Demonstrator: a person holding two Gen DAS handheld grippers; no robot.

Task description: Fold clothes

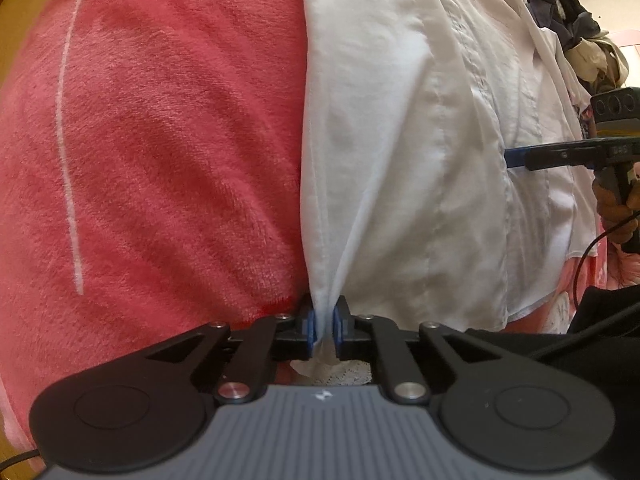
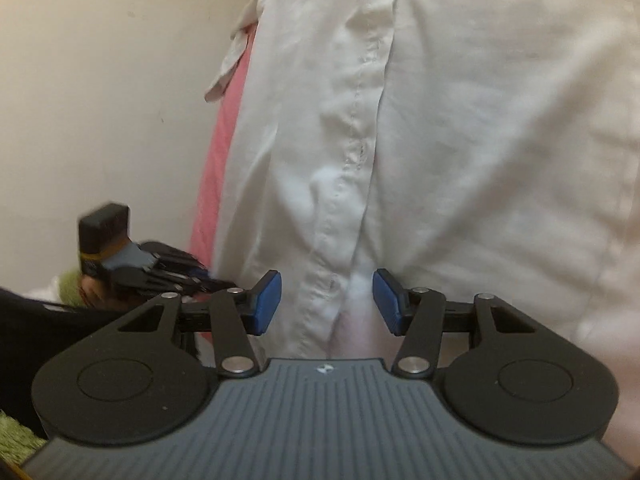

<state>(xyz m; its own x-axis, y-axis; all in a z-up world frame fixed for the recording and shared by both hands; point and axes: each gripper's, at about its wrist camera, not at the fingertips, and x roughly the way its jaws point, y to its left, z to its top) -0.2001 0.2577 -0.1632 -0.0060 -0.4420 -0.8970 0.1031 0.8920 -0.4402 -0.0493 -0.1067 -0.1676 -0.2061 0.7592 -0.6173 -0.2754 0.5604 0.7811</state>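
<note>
A white button shirt [image 1: 420, 140] lies spread over a pink fleece blanket [image 1: 160, 140]. My left gripper [image 1: 324, 332] is shut on the shirt's left edge, and the cloth is bunched between its blue pads. In the right wrist view the shirt [image 2: 460, 120] fills the frame. My right gripper [image 2: 327, 300] is open there, with the button placket [image 2: 348, 184] lying between its pads and neither pad pressing on it. From the left wrist view that right gripper [image 1: 514, 158] shows edge-on over the shirt's right side, held by a hand [image 1: 612, 204].
A heap of dark and pale clothes [image 1: 560, 8] sits at the top right. A black garment [image 1: 600, 320] and a cable [image 1: 580, 264] lie at the lower right. A bare wall [image 2: 100, 80] stands left of the shirt, with green fuzzy fabric [image 2: 16, 424] below.
</note>
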